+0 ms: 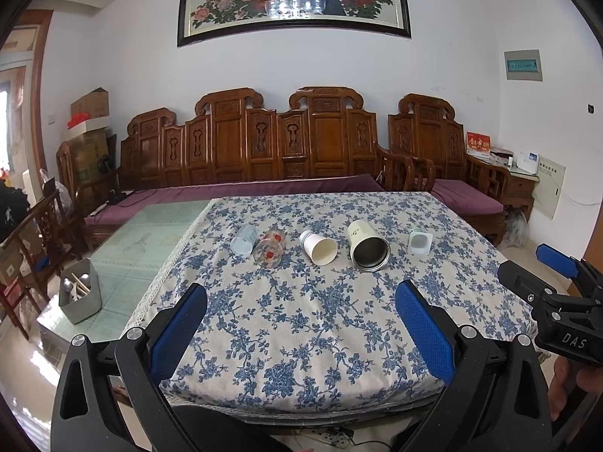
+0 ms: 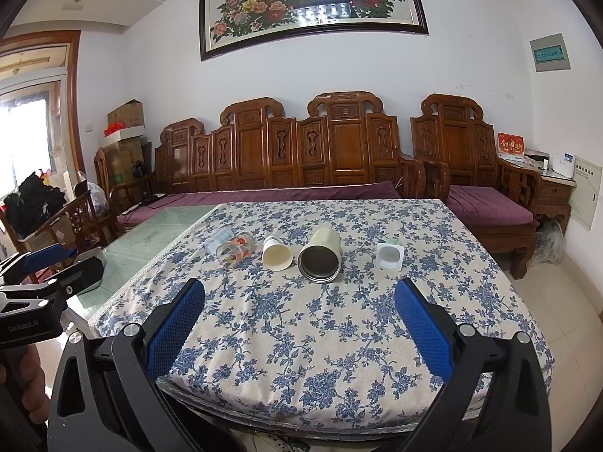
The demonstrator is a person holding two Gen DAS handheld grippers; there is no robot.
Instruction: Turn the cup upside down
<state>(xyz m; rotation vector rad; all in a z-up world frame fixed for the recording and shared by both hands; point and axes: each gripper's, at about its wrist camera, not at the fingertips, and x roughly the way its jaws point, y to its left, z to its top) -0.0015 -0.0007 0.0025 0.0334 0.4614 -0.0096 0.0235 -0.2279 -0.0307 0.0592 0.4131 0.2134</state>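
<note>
left gripper (image 1: 301,309): jaws spread wide, nothing between the blue pads, held above the near edge of the table, touching nothing. Also seen side-on at the left edge of the right wrist view (image 2: 49,263); jaw gap unreadable from that angle.
right gripper (image 2: 299,307): jaws spread wide too, nothing held, no contact with the tablecloth (image 2: 339,339). Shows at the right edge of the left wrist view (image 1: 557,263), partly cut off by the frame.
cups: five in a row across the middle of the floral cloth, well apart from both grippers, all lying on their sides with mouths toward the cameras.
row, left to right: pale blue cup (image 1: 243,241), flowered glass (image 1: 268,252), white paper cup (image 1: 319,247), cream steel tumbler (image 1: 367,245), small square white cup (image 1: 419,243).
contact: blue cup and glass touch or overlap; cannot tell which.
hidden: in the right wrist view the glass (image 2: 235,250) covers most of the blue cup.
off-cloth: grey utensil holder (image 1: 80,295) on the bare glass tabletop at left, contents hard to make out.
cut off: near table edge blocked by gripper bodies.
</note>
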